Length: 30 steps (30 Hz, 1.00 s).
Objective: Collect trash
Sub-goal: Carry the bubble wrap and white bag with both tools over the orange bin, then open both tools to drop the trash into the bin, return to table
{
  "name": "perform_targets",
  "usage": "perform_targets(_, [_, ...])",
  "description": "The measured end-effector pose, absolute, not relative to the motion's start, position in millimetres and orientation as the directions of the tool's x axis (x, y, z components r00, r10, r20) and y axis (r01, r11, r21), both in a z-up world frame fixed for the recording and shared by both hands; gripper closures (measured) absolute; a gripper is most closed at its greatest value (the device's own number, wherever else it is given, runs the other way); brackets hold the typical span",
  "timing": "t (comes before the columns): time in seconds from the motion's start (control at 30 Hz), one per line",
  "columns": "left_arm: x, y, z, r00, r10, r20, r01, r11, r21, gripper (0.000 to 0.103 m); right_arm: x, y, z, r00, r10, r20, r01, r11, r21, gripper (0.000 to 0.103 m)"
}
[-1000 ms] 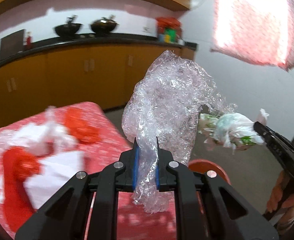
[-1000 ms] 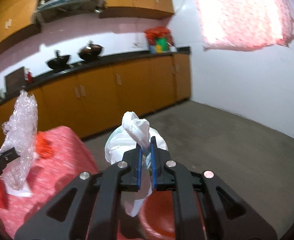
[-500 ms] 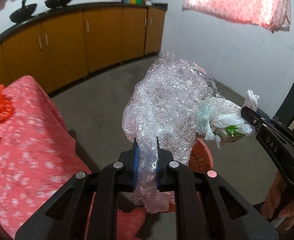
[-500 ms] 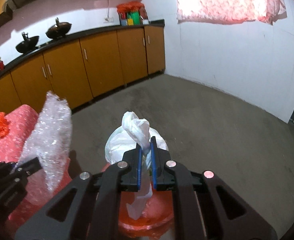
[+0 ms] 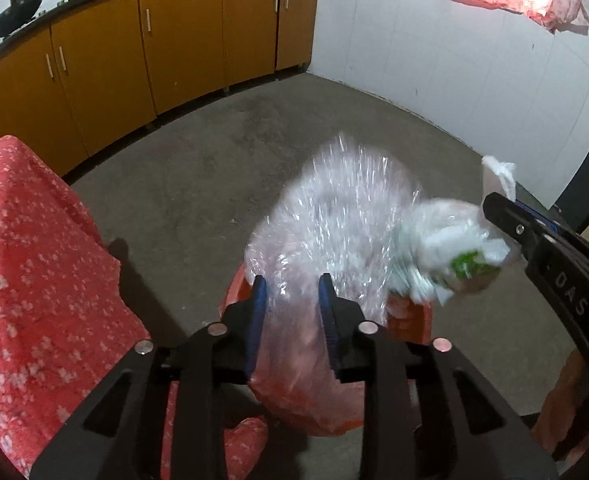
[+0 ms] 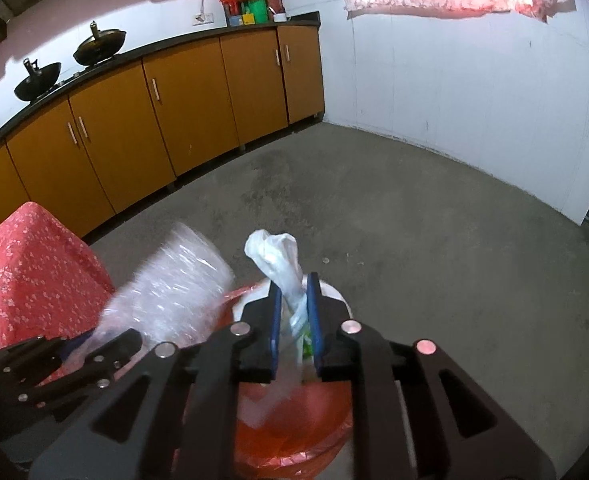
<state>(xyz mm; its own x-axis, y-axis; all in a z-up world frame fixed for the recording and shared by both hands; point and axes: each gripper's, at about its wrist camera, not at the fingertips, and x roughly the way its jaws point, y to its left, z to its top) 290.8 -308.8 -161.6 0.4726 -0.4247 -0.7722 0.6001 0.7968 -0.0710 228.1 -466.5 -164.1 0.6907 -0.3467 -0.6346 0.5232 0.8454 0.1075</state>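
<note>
Left wrist: my left gripper (image 5: 290, 300) has sprung wide since half a second ago, and the bubble wrap (image 5: 334, 236) slips loose between the pads, blurred, dropping toward the red bin (image 5: 410, 320) right below. Tablecloth (image 5: 34, 260) sits off to the side.

Right wrist: my right gripper (image 6: 294, 308) has also eased from its tight pinch; the white bag (image 6: 278, 256) hangs in the gap (grip looks loose, can't tell if free) above the bin (image 6: 294, 432). Both pieces are about binned.
</note>
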Motion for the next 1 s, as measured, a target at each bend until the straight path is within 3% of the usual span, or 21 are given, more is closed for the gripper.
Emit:
perform_targets(0.57, [289,-249,-102,0.552,-0.463,-0.694,0.517,0.842,-0.151,0.073,219,-450,-135,0.741,-0.338,-0.58,0.499,0.855,0.14,0.075])
perform_targets(0.73, [271,-198,-69,0.616,-0.46,-0.639,0.489,0.86,-0.147,0.065,216,-414,-103,0.794,-0.304,-0.526,0.425,0.897,0.123,0.062])
perform_targets(0.9, [257,-123,-52,0.693,-0.407,-0.595,0.395,0.905,-0.159,0.054,228,-352,-73,0.853,-0.161,-0.496,0.269,0.951,0.155,0.055])
perform_targets(1.0, [246,-69,-46,0.757,-0.314,-0.573,0.307,0.945,-0.112,0.048,241,-304,-61,0.87,-0.039,-0.491,0.149,0.971,0.187,0.054])
